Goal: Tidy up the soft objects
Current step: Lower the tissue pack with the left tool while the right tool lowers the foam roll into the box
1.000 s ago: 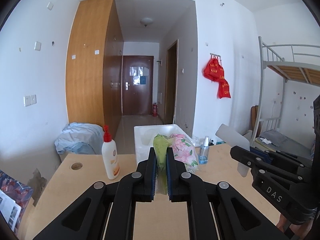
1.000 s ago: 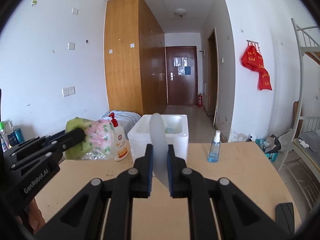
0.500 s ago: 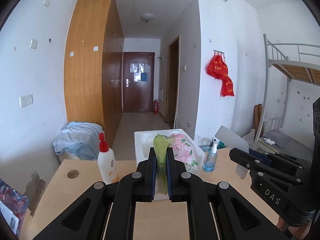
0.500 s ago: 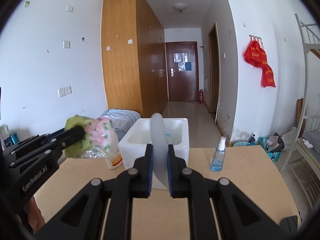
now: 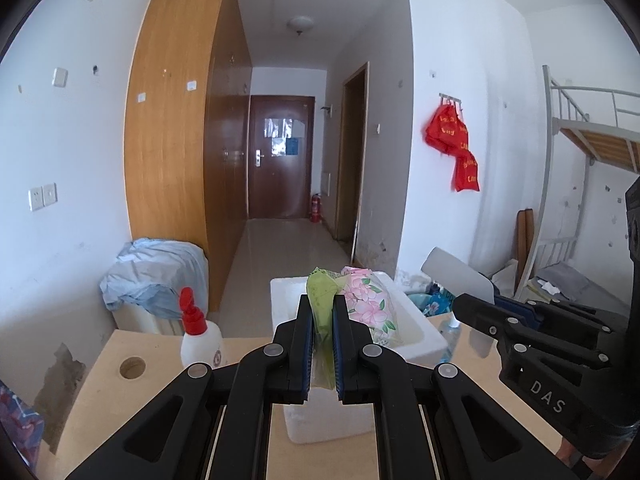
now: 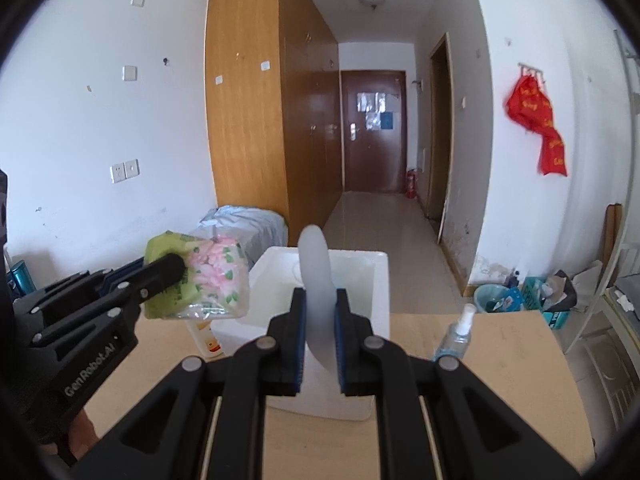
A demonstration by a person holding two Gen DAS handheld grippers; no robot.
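Left claw (image 5: 322, 344): pinching a floral tissue pack (image 5: 366, 308) by its green end, held above the white foam box (image 5: 420, 344). Right claw (image 6: 318, 344): pinching a thin white flexible sheet (image 6: 316, 264), upright, in front of the same box. Tabletop (image 6: 500, 368): light wood, carrying the box, a red-capped pump bottle (image 5: 198, 336) and a small spray bottle (image 6: 454, 336).

Green pack (image 5: 320, 304) with pink flowers; white box (image 6: 360, 268).
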